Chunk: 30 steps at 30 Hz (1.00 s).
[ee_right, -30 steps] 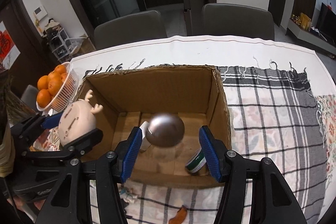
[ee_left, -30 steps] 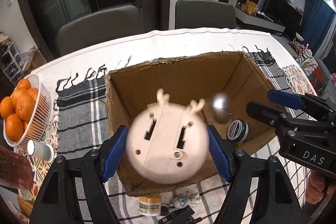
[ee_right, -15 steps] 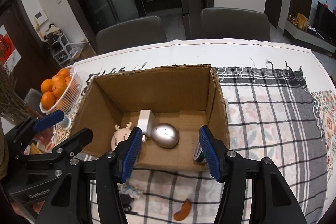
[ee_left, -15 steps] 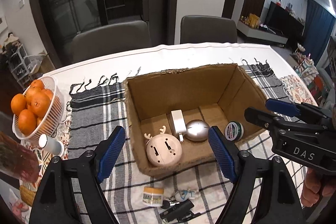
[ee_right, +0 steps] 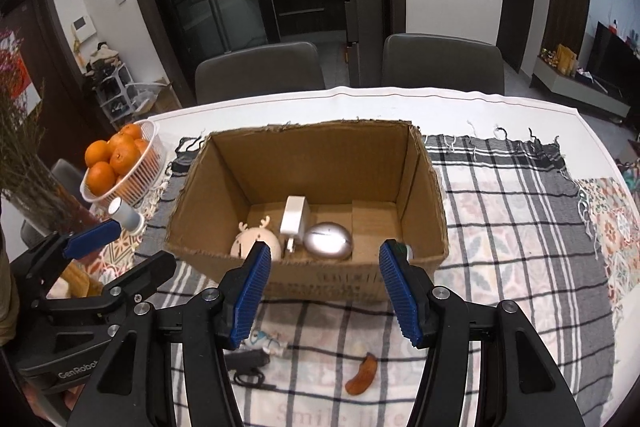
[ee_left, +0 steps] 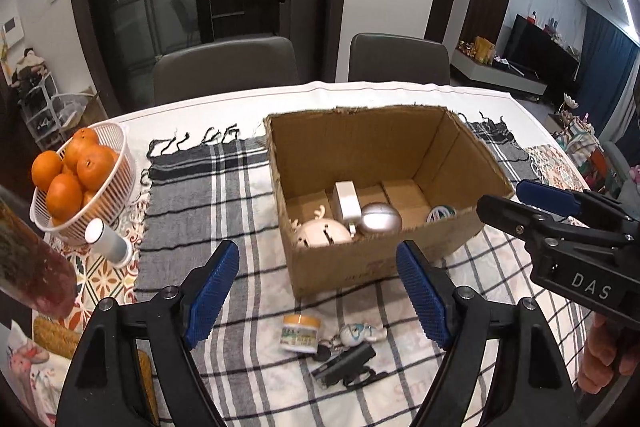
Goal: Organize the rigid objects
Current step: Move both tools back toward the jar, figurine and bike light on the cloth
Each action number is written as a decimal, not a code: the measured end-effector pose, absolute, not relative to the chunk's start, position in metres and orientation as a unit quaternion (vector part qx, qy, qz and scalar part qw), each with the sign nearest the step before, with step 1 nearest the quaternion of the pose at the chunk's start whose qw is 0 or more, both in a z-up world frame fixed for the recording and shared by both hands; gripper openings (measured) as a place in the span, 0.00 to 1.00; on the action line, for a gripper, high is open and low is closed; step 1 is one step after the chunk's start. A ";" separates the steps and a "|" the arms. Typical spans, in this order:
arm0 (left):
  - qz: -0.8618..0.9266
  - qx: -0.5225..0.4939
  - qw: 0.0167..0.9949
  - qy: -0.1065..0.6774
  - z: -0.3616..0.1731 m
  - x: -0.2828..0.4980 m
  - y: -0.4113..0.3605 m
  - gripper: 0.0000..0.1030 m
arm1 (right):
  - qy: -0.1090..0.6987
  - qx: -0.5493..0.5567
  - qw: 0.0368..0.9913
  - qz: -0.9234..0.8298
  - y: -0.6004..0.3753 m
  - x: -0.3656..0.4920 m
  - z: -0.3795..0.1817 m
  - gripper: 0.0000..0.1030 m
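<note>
Both grippers, left gripper and right gripper, hover released over small jar, keychain before cardboard box.

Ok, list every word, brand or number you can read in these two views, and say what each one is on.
"DAS": on the body of the right gripper, seen from the left wrist.
"GenRobo", cut off: on the body of the left gripper, seen from the right wrist.
"Smile like", faint: on the checked cloth at the near edge.
Print on the cardboard box front: too blurred to read.
Label on the small jar: too small to read.
</note>
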State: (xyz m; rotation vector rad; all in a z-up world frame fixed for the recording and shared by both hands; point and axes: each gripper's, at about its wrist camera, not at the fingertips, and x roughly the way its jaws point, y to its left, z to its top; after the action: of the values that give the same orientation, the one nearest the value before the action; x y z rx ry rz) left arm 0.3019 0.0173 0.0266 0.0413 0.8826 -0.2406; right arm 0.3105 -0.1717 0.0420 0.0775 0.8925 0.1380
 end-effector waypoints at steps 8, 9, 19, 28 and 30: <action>-0.117 0.020 0.891 0.438 0.013 0.285 0.027 0.78 | 0.447 0.042 0.890 0.076 -0.163 0.295 0.028 0.56; -0.116 0.021 0.891 0.439 0.011 0.284 0.027 0.78 | 0.450 0.043 0.889 0.076 -0.162 0.294 0.025 0.56; -0.116 0.028 0.879 0.461 -0.013 0.278 0.037 0.78 | 0.480 0.050 0.871 0.087 -0.149 0.286 -0.003 0.56; -0.123 0.036 0.866 0.484 -0.035 0.279 0.040 0.78 | 0.507 0.062 0.855 0.094 -0.144 0.288 -0.028 0.56; -0.126 0.039 0.861 0.492 -0.041 0.281 0.039 0.77 | 0.513 0.066 0.850 0.099 -0.142 0.289 -0.033 0.56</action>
State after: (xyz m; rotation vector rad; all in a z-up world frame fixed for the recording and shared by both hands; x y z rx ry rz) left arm 0.2808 0.0395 -0.0413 0.0817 1.0315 -0.2648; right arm 0.2885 -0.1422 -0.0330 0.1388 1.0816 0.2076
